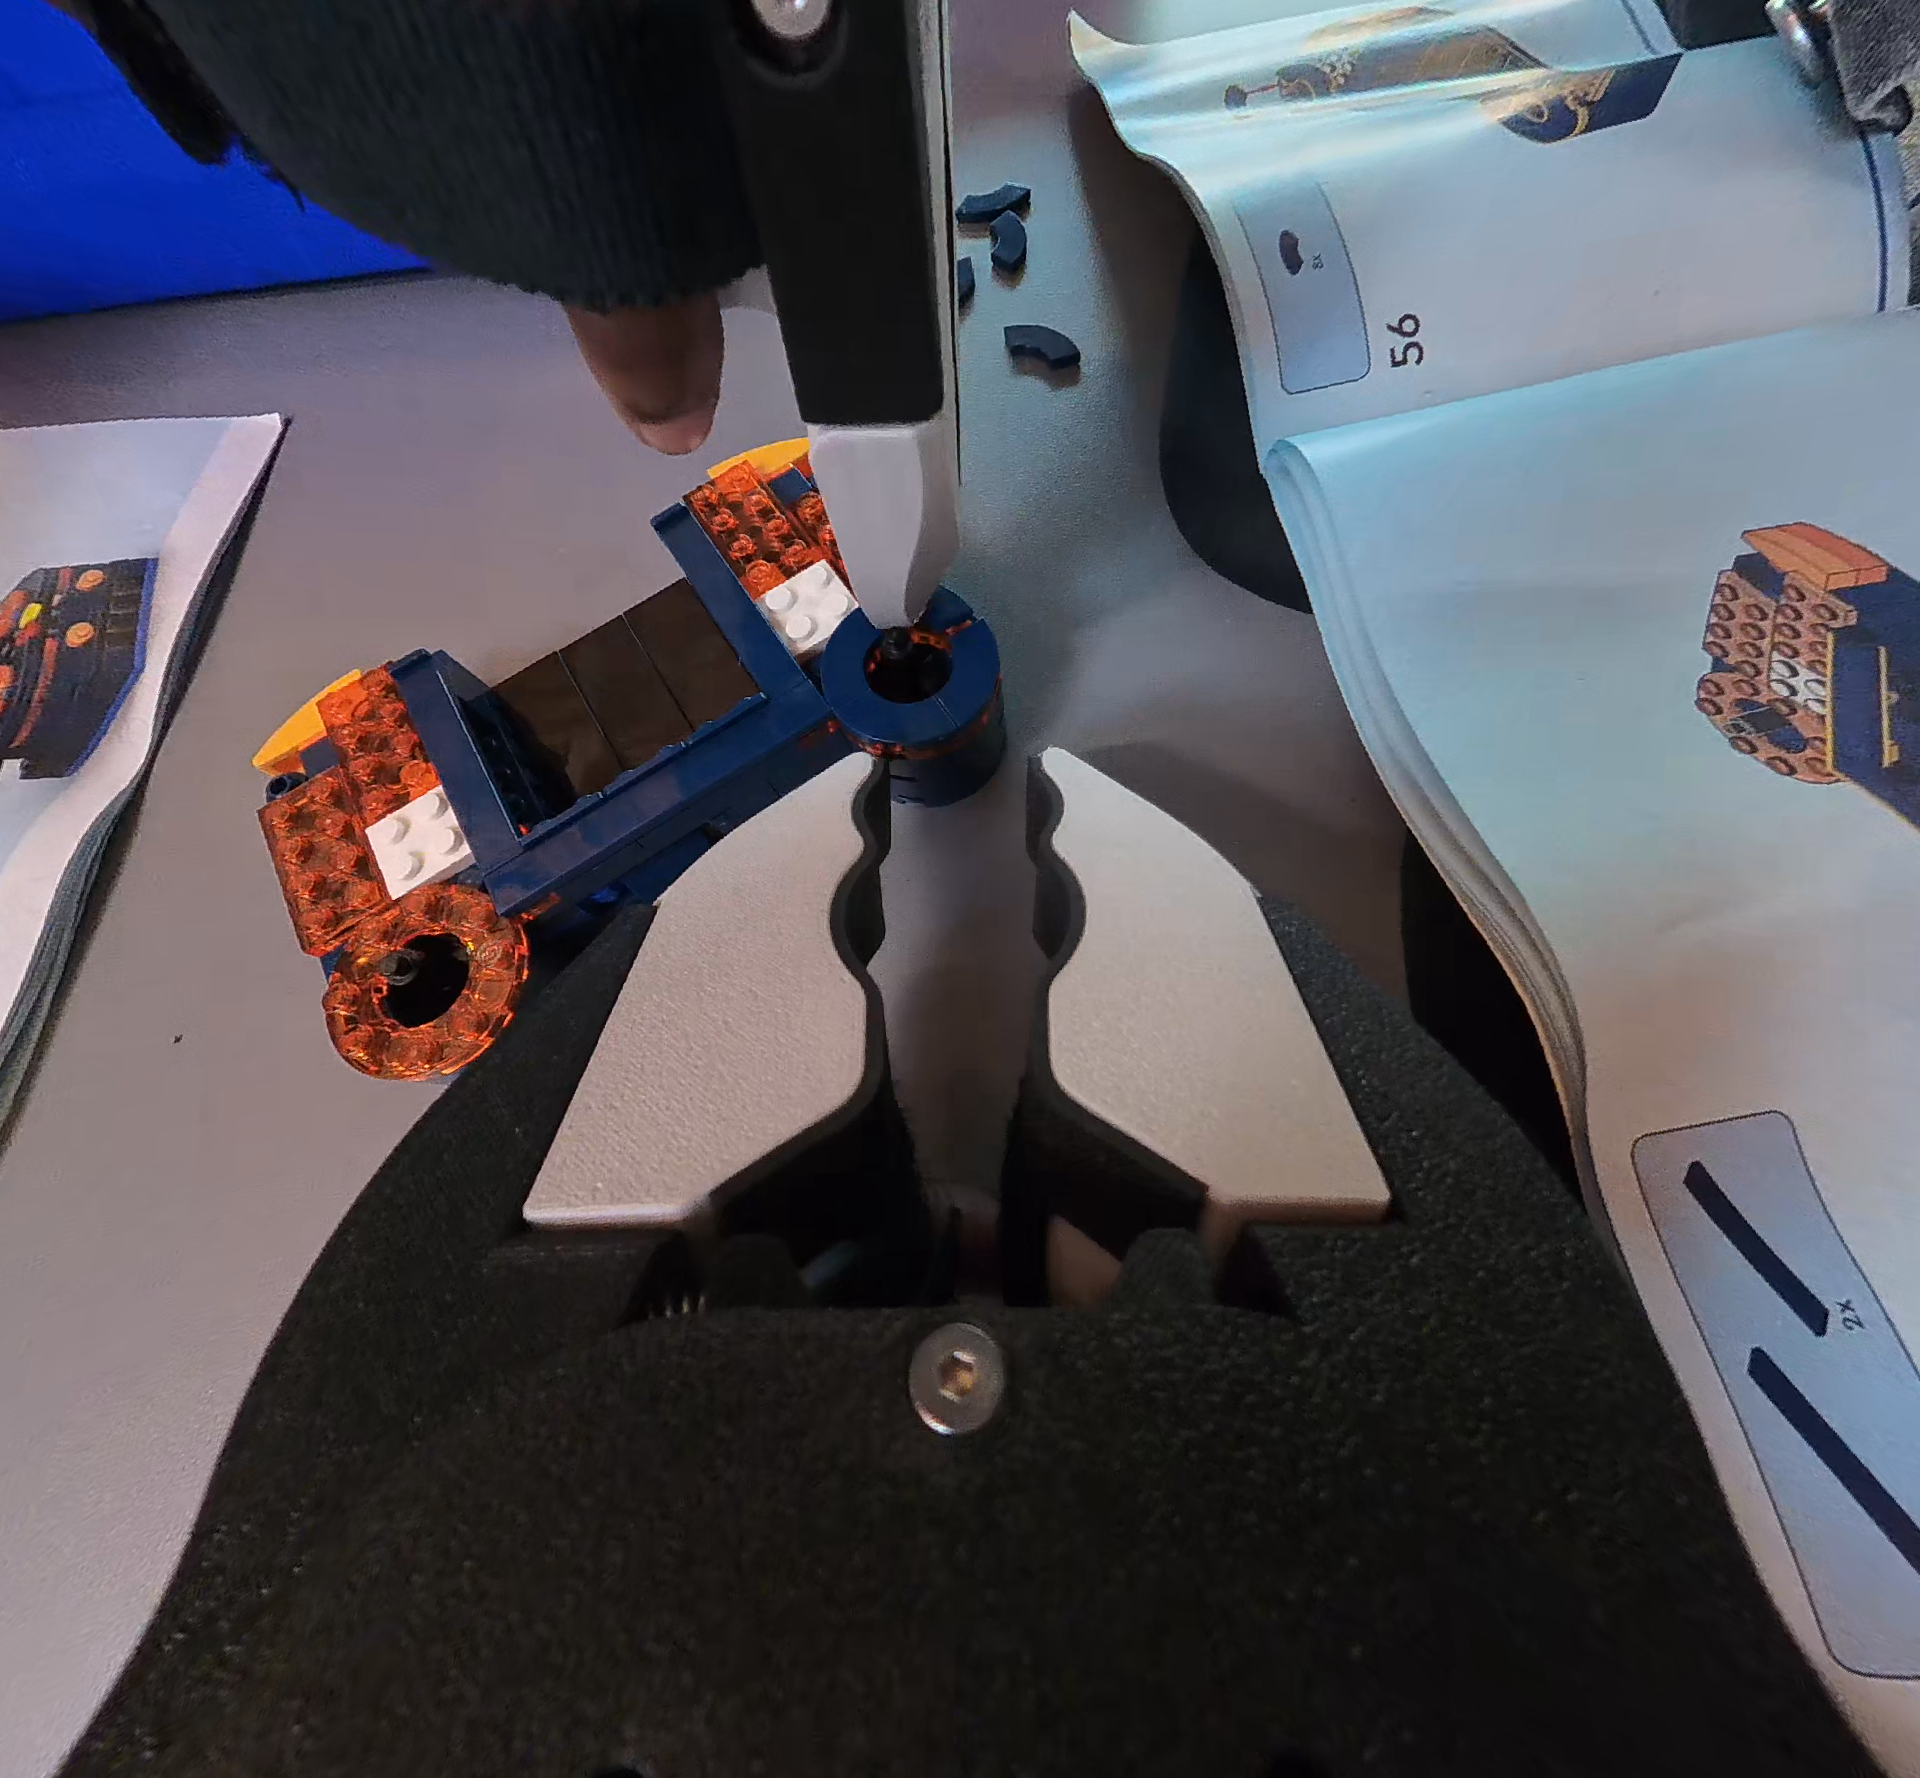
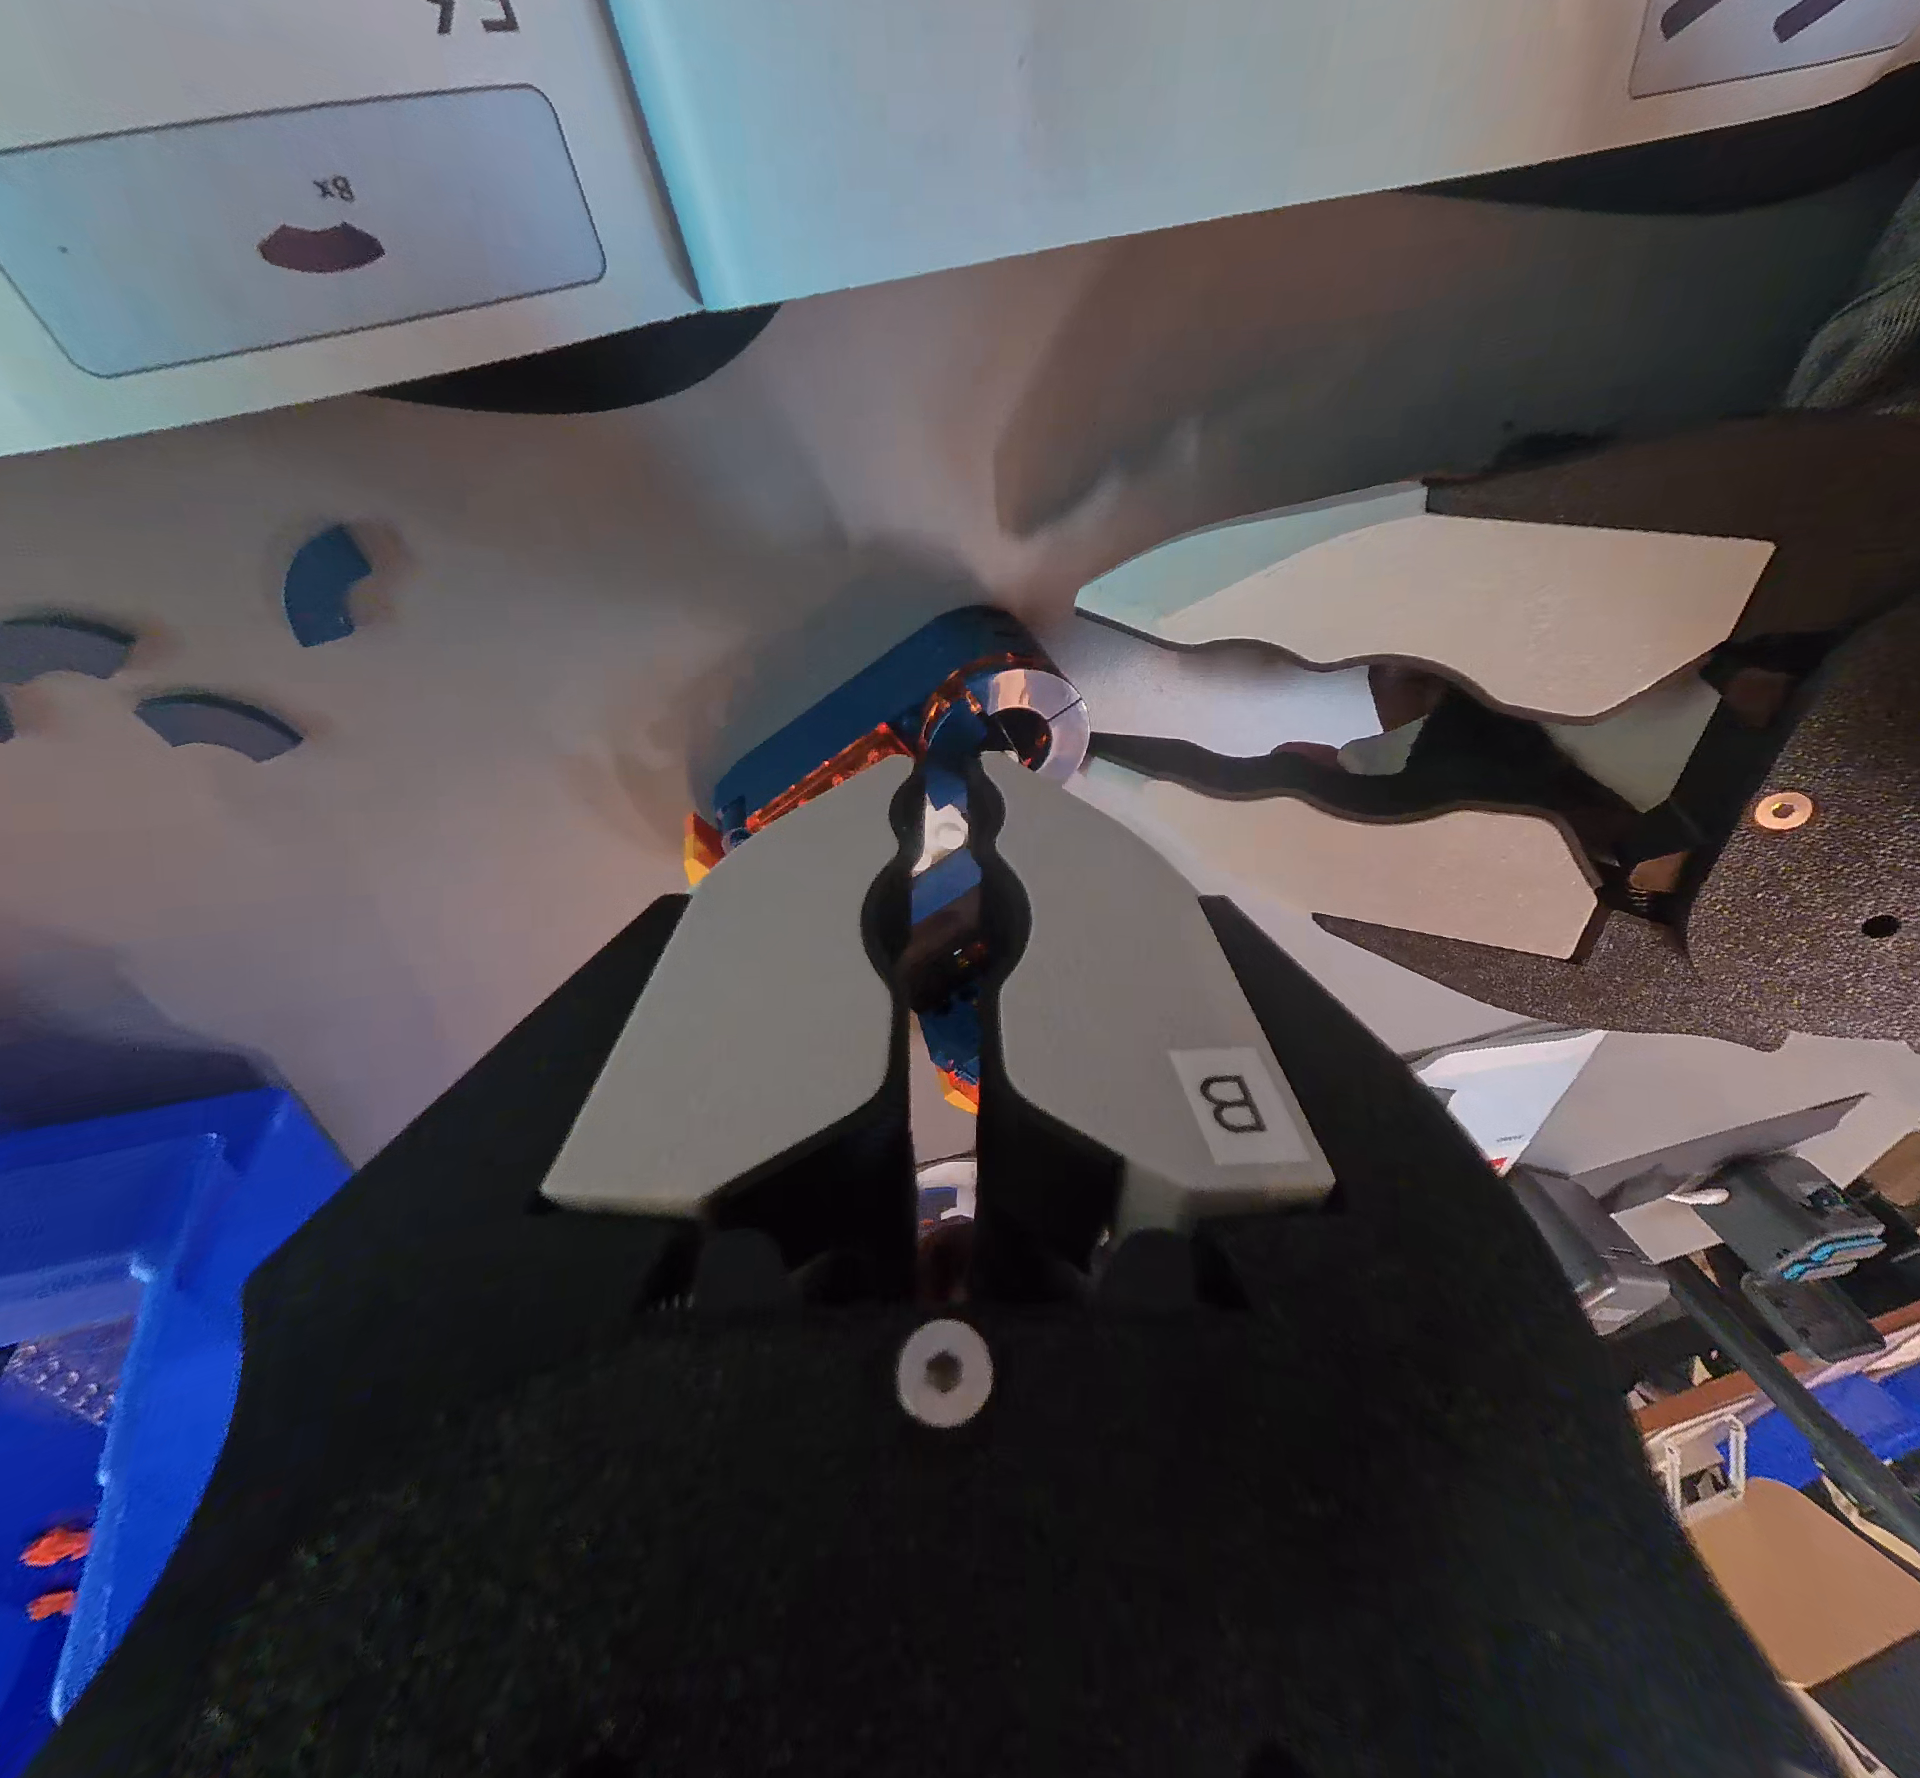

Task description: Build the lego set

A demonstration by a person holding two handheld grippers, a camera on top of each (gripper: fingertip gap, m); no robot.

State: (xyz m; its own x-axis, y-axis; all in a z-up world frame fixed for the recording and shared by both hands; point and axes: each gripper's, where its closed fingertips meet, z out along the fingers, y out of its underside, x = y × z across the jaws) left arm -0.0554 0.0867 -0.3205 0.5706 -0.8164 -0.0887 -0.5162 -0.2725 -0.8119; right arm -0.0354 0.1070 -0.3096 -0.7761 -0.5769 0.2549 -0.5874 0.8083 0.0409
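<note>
A second booklet (image 1: 94,648) lies at the worktop's (image 1: 468,357) left edge. Mid-worktop, the lego model (image 1: 582,741); the left gripper (image 1: 956,772) stands apart beside its dark-blue ring (image 1: 914,679) (right gripper (image 1: 925,585) presses there, nearly closed). Loose curved pieces (image 1: 1039,346) and the open instruction booklet (image 1: 1558,585) lie rightward.

My left black-and-grey two-finger tongs (image 1: 954,772) reach forward low, fingers parted by a narrow gap with nothing between them. My right black-and-grey tongs (image 2: 943,772) point steeply down from above, fingers drawn almost together, tips pressing down. My right hand (image 1: 436,66), in a dark fingerless glove, grips its handle.
</note>
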